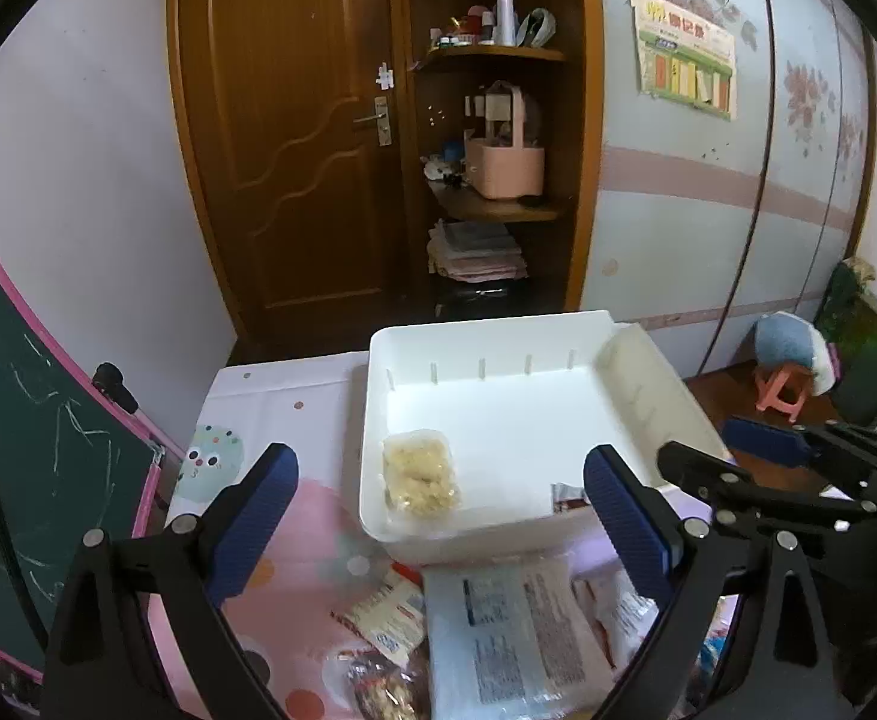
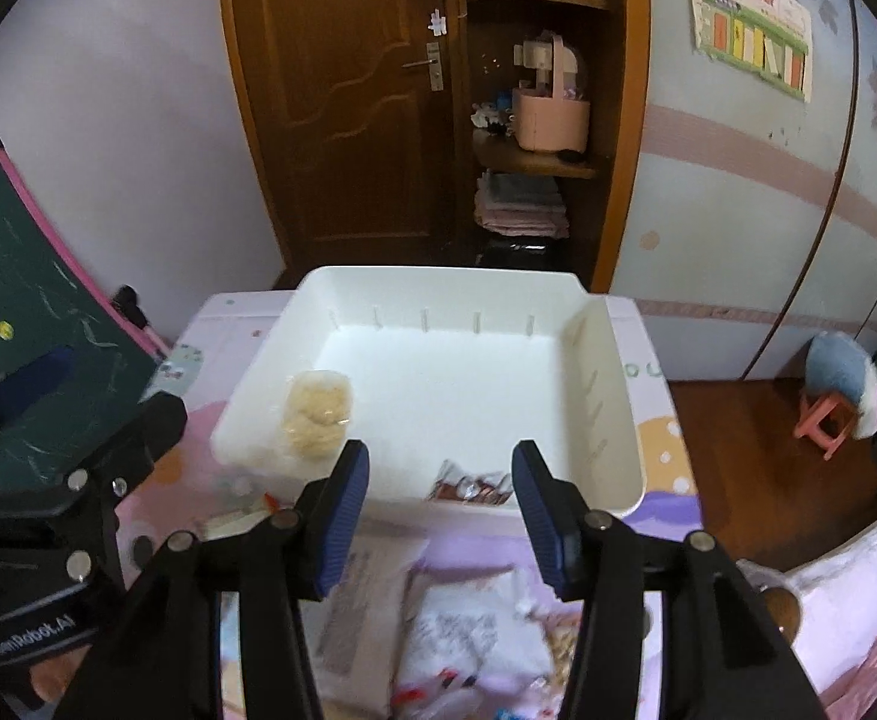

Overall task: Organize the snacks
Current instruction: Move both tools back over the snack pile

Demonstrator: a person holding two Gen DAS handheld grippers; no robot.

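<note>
snacks sit in two places: inside a white bin (image 1: 486, 414) and loose on the pink patterned tablecloth (image 1: 294, 516) in front of it. within the bin, a clear packet of pale yellow snack (image 1: 420, 471) lies near the front left corner, and a small red-brown packet (image 2: 471, 487) lies against the front wall toward the right. just before the bin on the cloth lie a large white pouch with printed text (image 1: 510, 630), a small white and red sachet (image 1: 381, 612) to its left, and a clear bag of brown nuts (image 1: 378, 690) at the lower edge. the right wrist view shows the same heap blurred, so its packets cannot be told apart there.

the left gripper (image 1: 438, 516) hangs above the near edge of the bin with its blue fingers (image 1: 252, 516) spread wide, nothing between them. the right gripper (image 2: 438, 516) hangs likewise over the bin's front wall, its fingers (image 2: 342, 516) apart and empty. each gripper shows at the edge of the other's view, side by side, not touching.

behind the table stand a brown door (image 1: 294, 138), open wooden shelves (image 1: 498, 204) with a pink basket (image 1: 504, 168), a green chalkboard (image 1: 24, 420) at left and a pink stool (image 1: 780, 390) at right
</note>
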